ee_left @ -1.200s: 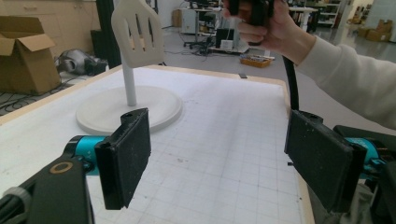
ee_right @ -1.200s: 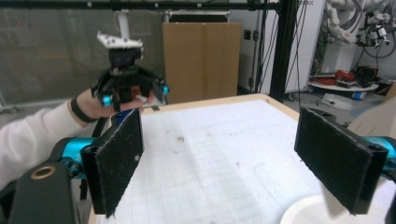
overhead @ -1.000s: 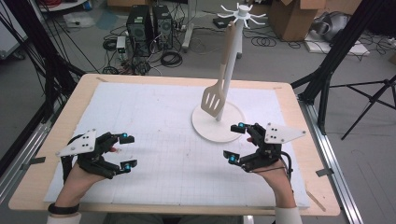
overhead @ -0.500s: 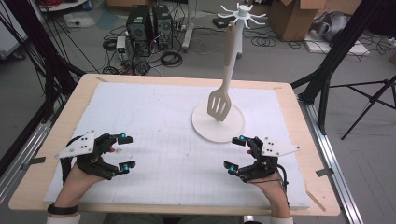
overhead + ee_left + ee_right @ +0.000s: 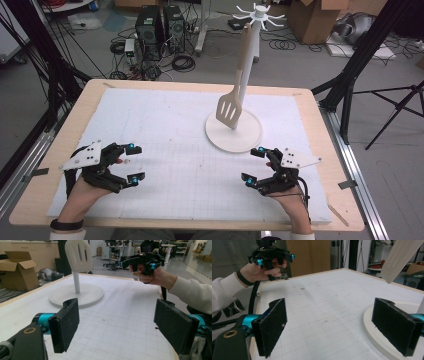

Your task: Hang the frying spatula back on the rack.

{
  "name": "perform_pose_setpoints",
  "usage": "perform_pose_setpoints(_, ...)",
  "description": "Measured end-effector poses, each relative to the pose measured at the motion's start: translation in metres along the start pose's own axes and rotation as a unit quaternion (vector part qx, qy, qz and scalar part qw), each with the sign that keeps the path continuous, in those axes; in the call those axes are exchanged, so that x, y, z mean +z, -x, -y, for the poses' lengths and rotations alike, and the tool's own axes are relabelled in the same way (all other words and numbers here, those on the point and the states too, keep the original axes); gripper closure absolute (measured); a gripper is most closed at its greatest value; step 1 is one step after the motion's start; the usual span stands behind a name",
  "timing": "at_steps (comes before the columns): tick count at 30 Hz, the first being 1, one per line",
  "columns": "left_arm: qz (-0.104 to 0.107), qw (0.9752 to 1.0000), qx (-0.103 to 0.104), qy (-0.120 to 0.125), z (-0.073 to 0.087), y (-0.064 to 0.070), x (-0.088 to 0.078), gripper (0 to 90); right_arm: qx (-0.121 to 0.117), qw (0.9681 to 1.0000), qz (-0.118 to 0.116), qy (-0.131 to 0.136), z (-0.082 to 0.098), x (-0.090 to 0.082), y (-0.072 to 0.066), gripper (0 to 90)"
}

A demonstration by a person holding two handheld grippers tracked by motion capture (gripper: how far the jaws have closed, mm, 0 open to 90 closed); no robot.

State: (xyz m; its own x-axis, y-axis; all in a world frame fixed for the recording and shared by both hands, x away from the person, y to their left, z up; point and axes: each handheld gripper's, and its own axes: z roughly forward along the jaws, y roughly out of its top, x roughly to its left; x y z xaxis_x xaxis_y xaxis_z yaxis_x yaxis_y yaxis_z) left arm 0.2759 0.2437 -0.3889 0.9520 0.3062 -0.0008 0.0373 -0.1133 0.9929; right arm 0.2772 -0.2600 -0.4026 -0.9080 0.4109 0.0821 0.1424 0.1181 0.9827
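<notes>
Swung leftward, white slotted spatula [image 5: 230, 111] hangs tilted from its stand [image 5: 234, 134].

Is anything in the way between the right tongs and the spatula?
Nothing visible. The right tongs sit open near the stand's round base, and the spatula hangs just beyond, over the base. Only bare mat and base lie between them.

No readable text, label, brand, number or sign appears on the table, the stand, the grippers or the boxes
</notes>
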Motion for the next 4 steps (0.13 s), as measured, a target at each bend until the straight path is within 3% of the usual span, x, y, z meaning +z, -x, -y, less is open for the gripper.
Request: perform_pose_setpoints(4, -0.001, 1.0, 0.002, 0.0, -0.0003, 0.0001, 0.0, 21.0, 0.0, 1.0, 0.001, 0.0, 0.0, 0.0006, -0.0002, 11.6)
